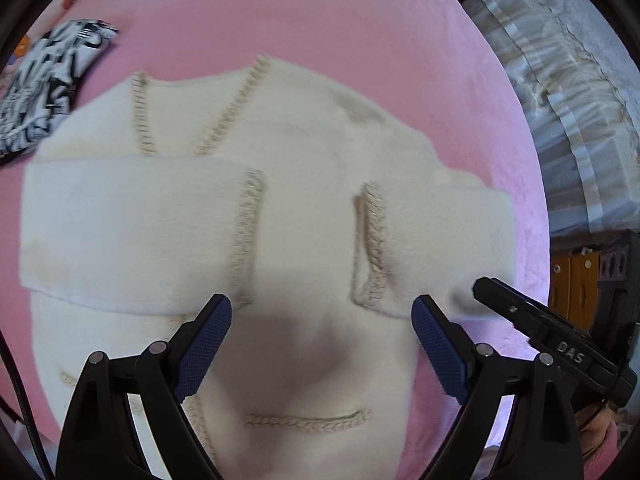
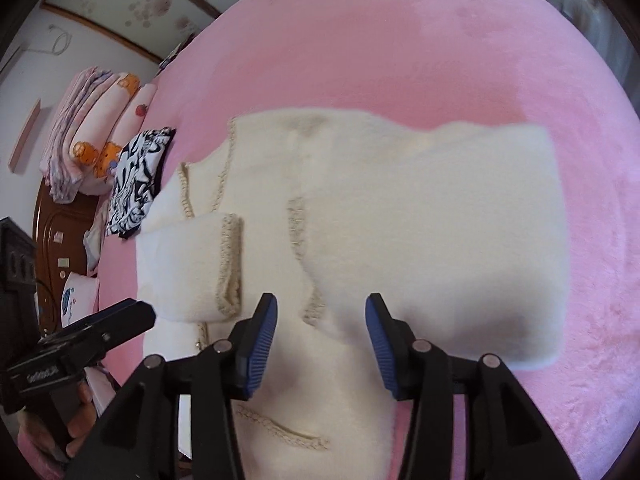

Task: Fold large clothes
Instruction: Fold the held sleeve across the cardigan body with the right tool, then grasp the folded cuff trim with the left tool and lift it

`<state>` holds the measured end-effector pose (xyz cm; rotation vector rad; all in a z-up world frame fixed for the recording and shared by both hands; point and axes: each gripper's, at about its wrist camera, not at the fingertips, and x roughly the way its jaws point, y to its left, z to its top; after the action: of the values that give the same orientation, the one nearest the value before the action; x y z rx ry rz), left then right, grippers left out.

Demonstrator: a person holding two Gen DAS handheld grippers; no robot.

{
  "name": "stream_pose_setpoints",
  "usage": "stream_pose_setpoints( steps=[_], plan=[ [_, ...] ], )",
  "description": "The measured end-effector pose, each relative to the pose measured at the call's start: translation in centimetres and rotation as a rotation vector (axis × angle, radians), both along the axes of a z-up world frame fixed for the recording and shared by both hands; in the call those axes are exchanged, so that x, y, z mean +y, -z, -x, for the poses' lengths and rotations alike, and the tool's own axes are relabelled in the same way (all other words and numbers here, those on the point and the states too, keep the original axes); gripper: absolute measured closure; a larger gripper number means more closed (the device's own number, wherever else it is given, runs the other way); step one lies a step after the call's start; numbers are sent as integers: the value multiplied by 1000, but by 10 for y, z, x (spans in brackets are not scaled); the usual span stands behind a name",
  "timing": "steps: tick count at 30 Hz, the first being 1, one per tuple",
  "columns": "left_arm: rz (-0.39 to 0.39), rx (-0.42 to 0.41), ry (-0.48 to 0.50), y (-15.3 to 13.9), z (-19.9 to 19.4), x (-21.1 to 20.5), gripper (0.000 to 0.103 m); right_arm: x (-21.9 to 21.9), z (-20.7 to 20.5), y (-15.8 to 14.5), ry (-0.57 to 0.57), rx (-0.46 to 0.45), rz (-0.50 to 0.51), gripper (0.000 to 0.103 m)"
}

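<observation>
Across a pink plush bed cover [image 1: 360, 12] lies a cream, fuzzy knit cardigan [image 1: 304, 140], front side up, trimmed with beige braided edging. Both sleeves are folded flat across its chest, their braided cuffs near the middle but apart. Above its lower half, the left claw [image 1: 320, 344] hangs released, blue ribbed pads spread wide with nothing between them. Beside it the right claw [image 2: 322, 344] stands part open over the right sleeve, gripping nothing. Wide bare pink surrounds the garment on the far side; a black-and-white patterned cloth [image 2: 138, 184] lies folded near the left edge.
</observation>
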<state>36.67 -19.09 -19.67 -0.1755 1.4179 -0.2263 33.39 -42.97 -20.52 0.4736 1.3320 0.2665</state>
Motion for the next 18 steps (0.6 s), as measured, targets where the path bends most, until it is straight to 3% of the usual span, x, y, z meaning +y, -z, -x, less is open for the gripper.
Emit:
stream_pose_setpoints(
  steps=[8, 18],
  plan=[
    [94, 130, 24, 68, -7, -45, 16, -65, 14, 14, 114, 49, 20, 56],
    [198, 229, -105, 124, -4, -52, 49, -82, 8, 26, 126, 56, -10, 56]
  ],
)
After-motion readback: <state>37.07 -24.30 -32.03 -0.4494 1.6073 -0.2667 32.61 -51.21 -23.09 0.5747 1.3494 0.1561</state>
